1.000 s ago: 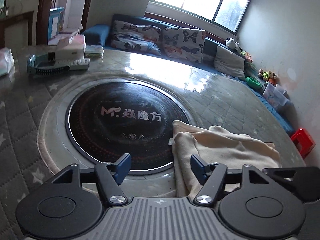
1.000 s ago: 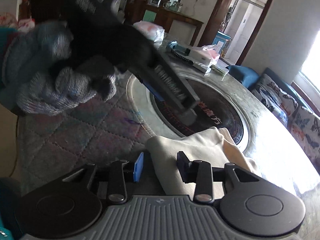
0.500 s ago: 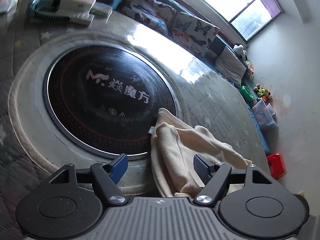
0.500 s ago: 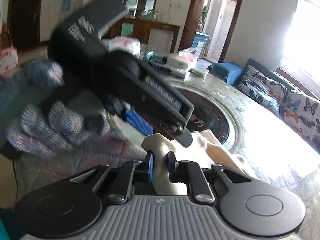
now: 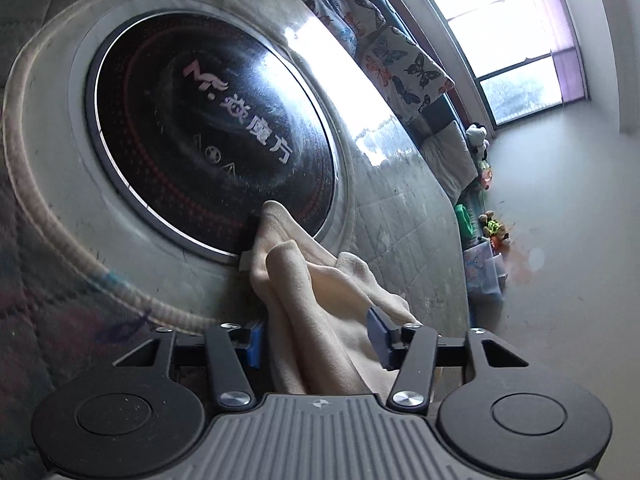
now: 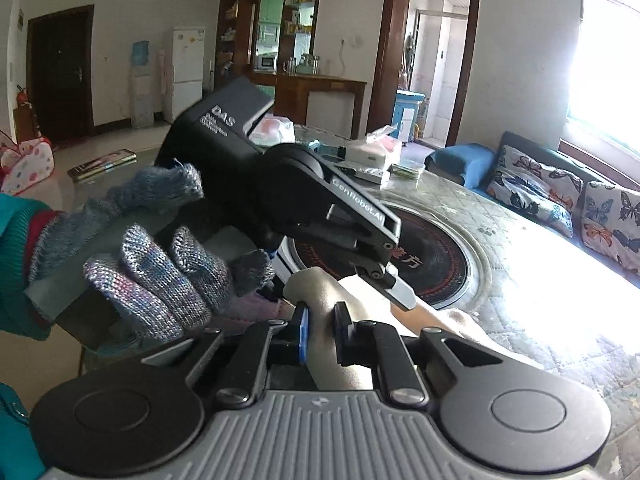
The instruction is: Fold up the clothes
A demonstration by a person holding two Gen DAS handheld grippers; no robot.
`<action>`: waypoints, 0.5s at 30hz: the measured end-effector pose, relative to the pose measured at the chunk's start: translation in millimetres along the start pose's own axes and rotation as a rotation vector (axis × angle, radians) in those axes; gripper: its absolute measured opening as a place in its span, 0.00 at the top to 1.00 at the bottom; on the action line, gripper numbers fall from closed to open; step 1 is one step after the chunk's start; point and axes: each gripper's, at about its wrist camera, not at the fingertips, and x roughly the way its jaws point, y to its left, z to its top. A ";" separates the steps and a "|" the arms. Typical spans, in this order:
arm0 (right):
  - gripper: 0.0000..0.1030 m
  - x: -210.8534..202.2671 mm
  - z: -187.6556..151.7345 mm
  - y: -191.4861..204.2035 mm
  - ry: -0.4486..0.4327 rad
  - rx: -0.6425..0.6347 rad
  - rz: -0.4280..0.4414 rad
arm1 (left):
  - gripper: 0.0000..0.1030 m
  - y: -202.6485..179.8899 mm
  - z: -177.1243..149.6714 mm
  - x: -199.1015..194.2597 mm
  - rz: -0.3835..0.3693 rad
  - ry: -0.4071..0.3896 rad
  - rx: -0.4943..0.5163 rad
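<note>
A cream garment lies bunched at the near edge of the round table, partly over the black glass hotplate. My left gripper is open, its blue pads on either side of a thick fold of the cloth. My right gripper is shut on a raised fold of the cream garment. In the right wrist view the left gripper's body, held by a gloved hand, sits just ahead and above, with its fingers over the cloth.
The table has a quilted cover around the hotplate. Boxes and packets sit at the table's far side. A sofa with butterfly cushions runs under the window. A wall is at the right.
The right gripper closed on a fold of the garment and lifted it. The left gripper tilted and moved in until the cloth lies between its open fingers.
</note>
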 end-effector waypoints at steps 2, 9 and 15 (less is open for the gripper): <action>0.89 -2.8 -2.7 1.6 -0.004 0.001 0.006 | 0.65 3.1 -1.8 -0.5 -0.011 0.003 -0.021; 0.86 -8.3 -7.4 5.8 0.006 0.004 0.011 | 0.83 2.3 -0.7 -5.4 0.012 -0.027 0.006; 0.77 -24.5 -13.7 -15.6 -0.008 0.103 -0.022 | 0.83 -10.6 -3.8 -7.9 0.054 -0.055 0.105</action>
